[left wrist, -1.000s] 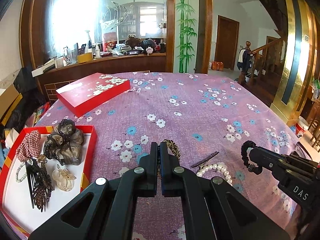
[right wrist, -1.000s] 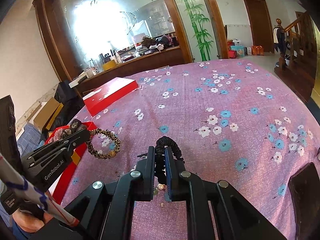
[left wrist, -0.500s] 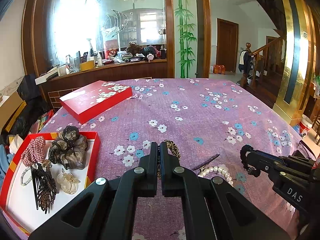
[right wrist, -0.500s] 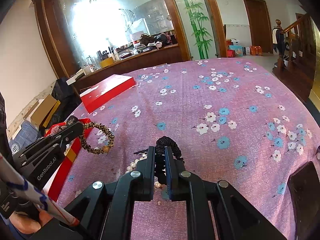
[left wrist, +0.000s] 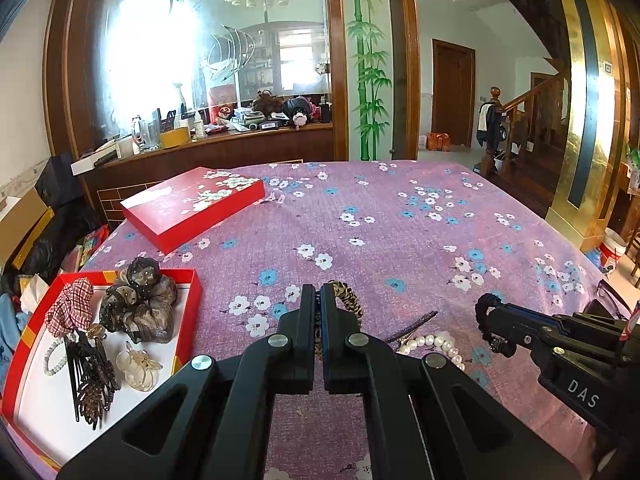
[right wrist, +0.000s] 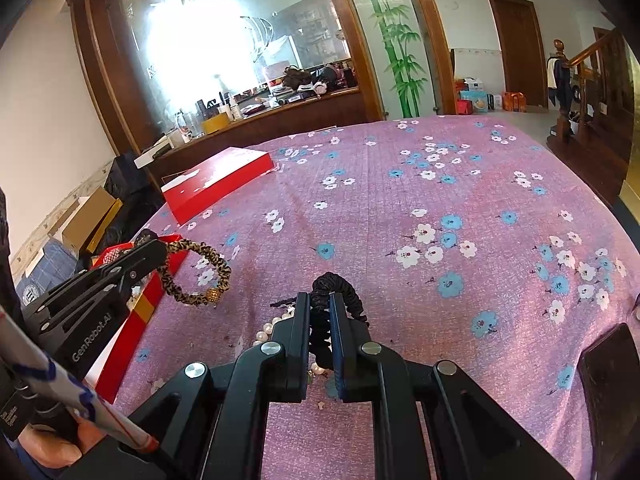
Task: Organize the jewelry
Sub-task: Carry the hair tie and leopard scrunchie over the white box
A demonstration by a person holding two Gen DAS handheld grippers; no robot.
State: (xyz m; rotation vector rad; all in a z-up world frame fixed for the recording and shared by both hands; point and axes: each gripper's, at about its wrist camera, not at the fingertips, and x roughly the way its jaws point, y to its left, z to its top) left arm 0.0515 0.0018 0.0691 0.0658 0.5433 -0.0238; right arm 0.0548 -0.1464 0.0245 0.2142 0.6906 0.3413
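- Far left: open red tray (left wrist: 188, 332) at the bench edge, holding a checked scrunchie (left wrist: 72, 310), a brown sheer scrunchie (left wrist: 138, 308), a dark hair comb (left wrist: 90, 376), a clear flower clip (left wrist: 138, 366) and a small bead bracelet (left wrist: 54, 358).
- Behind the tray: closed red box lid (left wrist: 192, 206) with white blossoms, lying flat on the purple flowered cloth (left wrist: 400, 232).
- Left gripper (left wrist: 318, 300): jaws almost together, pinching a leopard-print hair tie (right wrist: 196, 272). The tie hangs off the tips as a loop, held up over the cloth just beside the tray's near corner; gold bead at its lower end.
- Middle, on the cloth: pearl bracelet (left wrist: 432, 344) and a thin dark hair clip (left wrist: 412, 326), touching or nearly so, between the two grippers.
- Right gripper (right wrist: 320, 308): jaws narrowed onto a black coiled hair tie (right wrist: 336, 286), loop sticking out past the tips, held above the pearls.
- Far right: dark flat object at the bench edge, cannot tell what it is.
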